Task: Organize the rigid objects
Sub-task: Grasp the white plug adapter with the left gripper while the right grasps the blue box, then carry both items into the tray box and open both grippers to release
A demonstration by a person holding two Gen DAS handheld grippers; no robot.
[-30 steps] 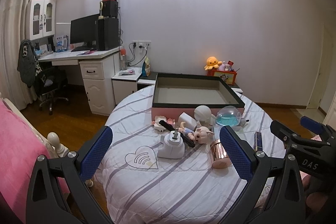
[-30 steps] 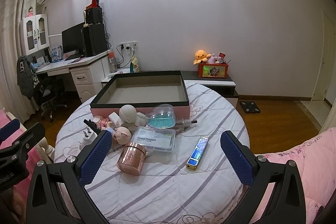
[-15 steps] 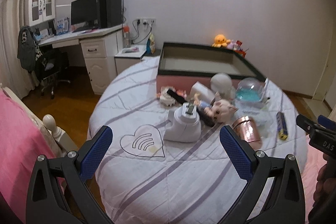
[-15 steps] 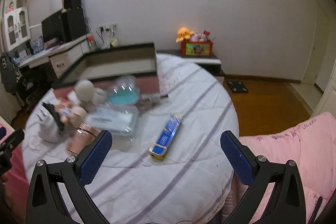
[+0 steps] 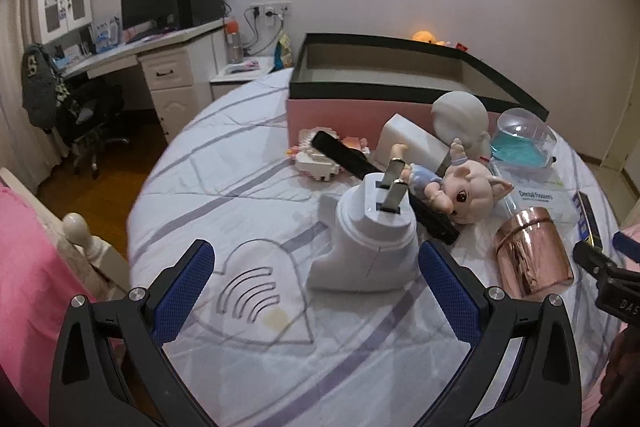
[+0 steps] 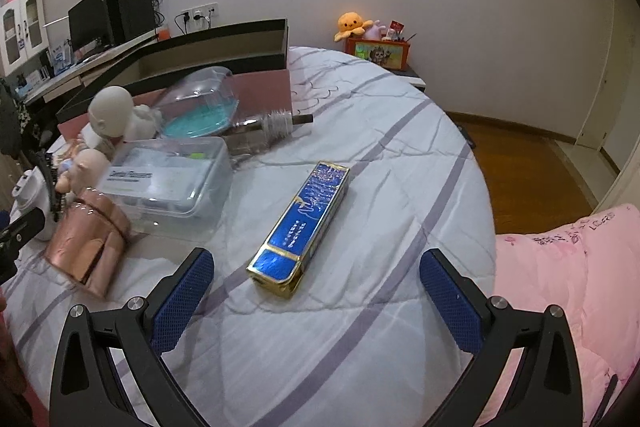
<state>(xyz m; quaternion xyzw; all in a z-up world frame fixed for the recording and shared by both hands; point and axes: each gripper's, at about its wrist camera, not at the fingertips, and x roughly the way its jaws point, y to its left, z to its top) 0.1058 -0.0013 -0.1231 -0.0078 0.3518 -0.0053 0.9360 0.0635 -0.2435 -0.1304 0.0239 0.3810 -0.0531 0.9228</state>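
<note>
Right wrist view is showing the right gripper (image 6: 316,301) hanging with fingers spread wide just short of the blue box (image 6: 301,227) lying on the bedspread (image 6: 400,155); squaring them across its narrow sides is looking wise, while the left gripper (image 5: 316,297), equally spread, is facing the white plug adapter (image 5: 366,239).

Dim overhead room light, fisheye-bent edges, dark corner vignetting

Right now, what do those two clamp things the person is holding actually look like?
Both match: the left gripper and right gripper each have a black angular frame with silver screws and two fingers faced with blue textured pads. The right gripper's body, seen from the left camera, bears white lettering "DAS". No cables or sleeves visible.
</note>
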